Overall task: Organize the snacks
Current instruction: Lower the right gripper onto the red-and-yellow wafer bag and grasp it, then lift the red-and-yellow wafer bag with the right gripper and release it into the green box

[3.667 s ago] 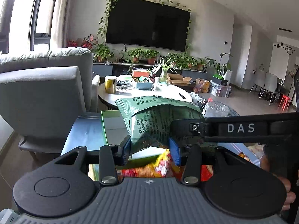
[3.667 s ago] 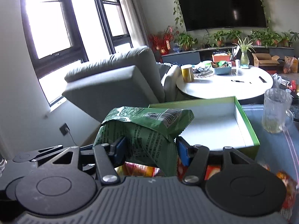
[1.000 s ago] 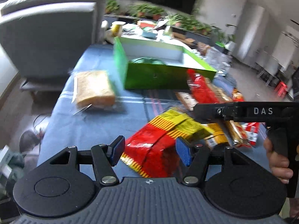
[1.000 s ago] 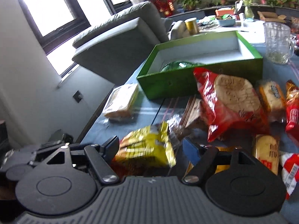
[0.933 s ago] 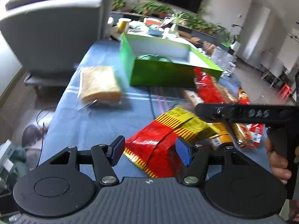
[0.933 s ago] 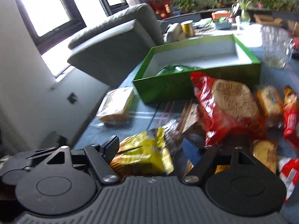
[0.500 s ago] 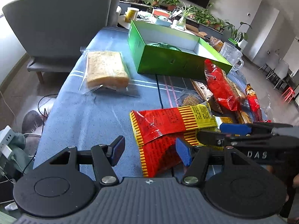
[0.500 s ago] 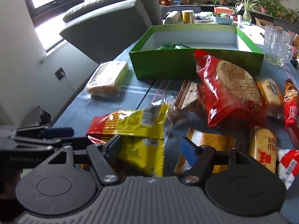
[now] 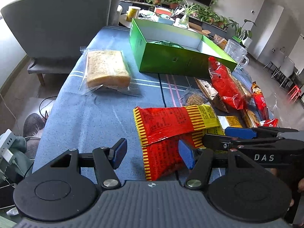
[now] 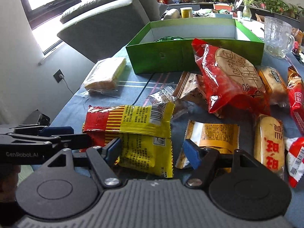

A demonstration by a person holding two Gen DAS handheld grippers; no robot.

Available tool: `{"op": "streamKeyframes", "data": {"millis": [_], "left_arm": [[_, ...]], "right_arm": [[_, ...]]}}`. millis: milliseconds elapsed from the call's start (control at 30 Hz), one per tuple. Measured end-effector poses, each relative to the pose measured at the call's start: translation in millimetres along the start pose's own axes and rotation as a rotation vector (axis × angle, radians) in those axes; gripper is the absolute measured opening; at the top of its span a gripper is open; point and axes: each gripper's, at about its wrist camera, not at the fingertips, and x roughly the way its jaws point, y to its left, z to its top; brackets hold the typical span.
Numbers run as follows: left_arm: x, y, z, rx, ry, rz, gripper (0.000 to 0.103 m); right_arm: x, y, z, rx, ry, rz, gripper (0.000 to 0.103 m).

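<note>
Snacks lie scattered on a blue-clothed surface (image 9: 85, 117). Nearest both grippers is a red-and-yellow snack packet (image 9: 171, 125), folded over on itself, flat on the cloth. The left gripper (image 9: 152, 153) hangs over the packet's red end with its fingers apart, gripping nothing. The right gripper (image 10: 152, 151) hangs over the yellow end, its fingers also apart; its left pad (image 10: 114, 148) is just beside the packet's edge. Farther off stands an open green box (image 10: 190, 57) with a green bag (image 10: 170, 38) inside. A wrapped bread slice (image 9: 106, 68) lies left of the box; a large red bag (image 10: 228, 79) leans against the box front.
</note>
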Motion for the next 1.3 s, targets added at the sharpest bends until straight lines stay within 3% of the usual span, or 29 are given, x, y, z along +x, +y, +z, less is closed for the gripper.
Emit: {"op": "streamKeyframes", "data": {"millis": [267, 400, 500, 800, 1033, 1100, 1300], "left_arm": [[0.9, 2.7, -0.5, -0.004, 0.0, -0.009, 0.057], [1.9, 2.8, -0.9, -0.009, 0.003, -0.012, 0.057], [2.2, 2.9, -1.2, -0.01, 0.004, -0.019, 0.057], [9.6, -1.9, -1.0, -0.002, 0.021, -0.05, 0.06], [15.0, -0.3, -1.2, -0.018, 0.025, -0.088, 0.057], [14.5, -1.9, -1.9, -0.009, 0.02, -0.109, 0.049], [3.9, -8.4, 0.2, 0.019, -0.042, -0.136, 0.048]], "right_arm": [[-6.1, -10.9, 12.2, 0.097, -0.01, 0.085, 0.085], [-8.0, -4.6, 16.9, 0.066, -0.03, 0.072, 0.085], [3.5, -0.4, 14.4, 0.036, 0.006, 0.015, 0.085], [5.2, -3.6, 9.9, 0.031, 0.004, 0.009, 0.085], [10.5, -15.7, 9.9, 0.127, 0.037, 0.126, 0.084], [11.1, -16.5, 10.0, 0.137, 0.038, 0.135, 0.084], [5.2, -12.5, 11.1, 0.135, 0.03, 0.149, 0.084]]}}
